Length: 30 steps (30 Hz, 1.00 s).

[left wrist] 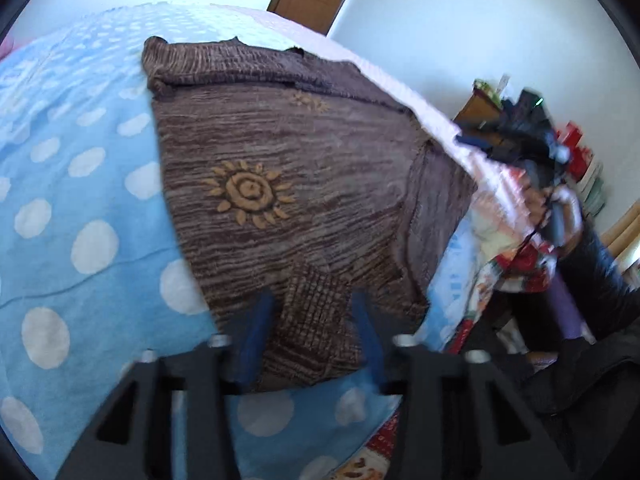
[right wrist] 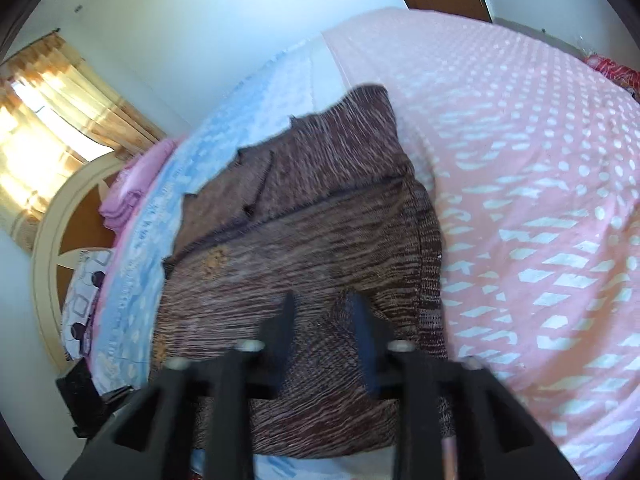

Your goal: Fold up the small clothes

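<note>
- The step in hand is judged to be a release after a fold: the brown knitted garment (left wrist: 280, 184) is laid flat and already doubled, a folded-over band being seen along its far edge in the upper middle of the left wrist view.
- The left gripper (left wrist: 312, 320) is seen at the bottom centre of its frame, its blue fingers (left wrist: 256, 332) standing on either side of the checked hem patch; a gap is visible between pads and cloth, so the jaws are read as parted and nothing is clamped.
- The right gripper (right wrist: 322, 320) is seen at the bottom centre of the right wrist view, set over the near edge of the garment (right wrist: 304, 232); its jaws are parted too, with a raised pucker of knit between them that is not pinched.
- The garment is placed across the seam of the bedding: on the blue polka-dot blanket (left wrist: 80, 200) at the left of the left wrist view, and against the pink patterned bedspread (right wrist: 520, 200) at the right of the right wrist view.
- The fabric is a ribbed, streaky brown knit, printed with an orange sun motif (left wrist: 250, 192); a second, smaller motif is seen nearer the far fold.
- The next move is judged to call for both grippers being lifted clear without dragging the knit, then a fresh edge being taken for a further fold.
- A snag of the loose knit on a fingertip is the likeliest fault.
</note>
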{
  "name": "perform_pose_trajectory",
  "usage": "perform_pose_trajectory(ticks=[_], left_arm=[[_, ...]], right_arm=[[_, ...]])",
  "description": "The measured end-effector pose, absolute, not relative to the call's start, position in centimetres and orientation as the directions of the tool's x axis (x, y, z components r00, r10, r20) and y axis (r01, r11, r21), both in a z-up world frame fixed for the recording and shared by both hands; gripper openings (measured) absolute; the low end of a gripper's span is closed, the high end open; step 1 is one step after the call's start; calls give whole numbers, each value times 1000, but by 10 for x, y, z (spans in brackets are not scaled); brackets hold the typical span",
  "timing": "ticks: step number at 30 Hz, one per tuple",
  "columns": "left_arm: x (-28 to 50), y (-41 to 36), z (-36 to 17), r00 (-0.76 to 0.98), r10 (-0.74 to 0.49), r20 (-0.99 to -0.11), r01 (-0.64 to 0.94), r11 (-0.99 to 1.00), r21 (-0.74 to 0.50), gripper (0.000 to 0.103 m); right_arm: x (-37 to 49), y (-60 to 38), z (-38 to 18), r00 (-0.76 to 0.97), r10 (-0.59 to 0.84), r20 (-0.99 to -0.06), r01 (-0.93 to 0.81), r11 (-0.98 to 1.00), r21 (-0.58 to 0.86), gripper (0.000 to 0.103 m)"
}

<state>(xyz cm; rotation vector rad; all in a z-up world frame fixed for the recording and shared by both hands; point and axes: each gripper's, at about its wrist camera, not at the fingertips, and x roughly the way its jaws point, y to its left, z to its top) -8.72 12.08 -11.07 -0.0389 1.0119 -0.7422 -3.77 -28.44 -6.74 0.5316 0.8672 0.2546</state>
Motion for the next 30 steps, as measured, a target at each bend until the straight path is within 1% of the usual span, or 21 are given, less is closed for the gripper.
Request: perform_pose_trajectory(ticks=[1,2,8,9,11,13,19,23,26,28,29,30], left_arm=[[-88,119,-112,323,-554,-767,550,770,-325,12],[-89,119,-111,331,-543,-772,553,774,-308,11],[-92,120,-115,330,-543,-772,550,776,-310,10],[-92,120,-115,331,-544,-771,550,775,-311,13],[-90,118,-115,330,-544,-772,549,776,-312,13],[-89,115,-115,333,-543,-771,546,778,-312,13],[-90,112,-115,344,-539,-769,542,783,-307,12],[-87,113,-115,327,-541,-775,539,780,-318,13],[-87,113,-115,322,-540,-778,543,778,-316,13],[-88,112,-115,330,-540,-774,544,779,-312,13],[-90,112,-115,338,-540,-771,548,779,-305,12],[-92,112,-114,346,-542,-766,555,777,-298,9]], right_arm=[[-42,-286,-63,641,417,-644,-4,841,541,49],[-44,-287,-61,645,414,-642,-4,842,539,49],[-59,-291,-55,663,368,-652,-8,874,486,49],[-61,-290,-54,663,348,-662,-9,889,458,49],[-64,-291,-54,659,310,-686,-11,915,403,49],[-65,-283,-53,647,254,-719,-36,952,304,49],[-52,-247,-63,620,147,-771,-162,985,58,49],[-29,-230,-84,571,141,-808,-225,974,11,49],[-22,-215,-101,526,144,-838,-307,951,-29,49],[-27,-208,-102,549,121,-827,-327,942,-80,49],[-28,-207,-102,544,118,-830,-334,939,-85,39],[-31,-206,-100,541,114,-834,-336,938,-90,18]])
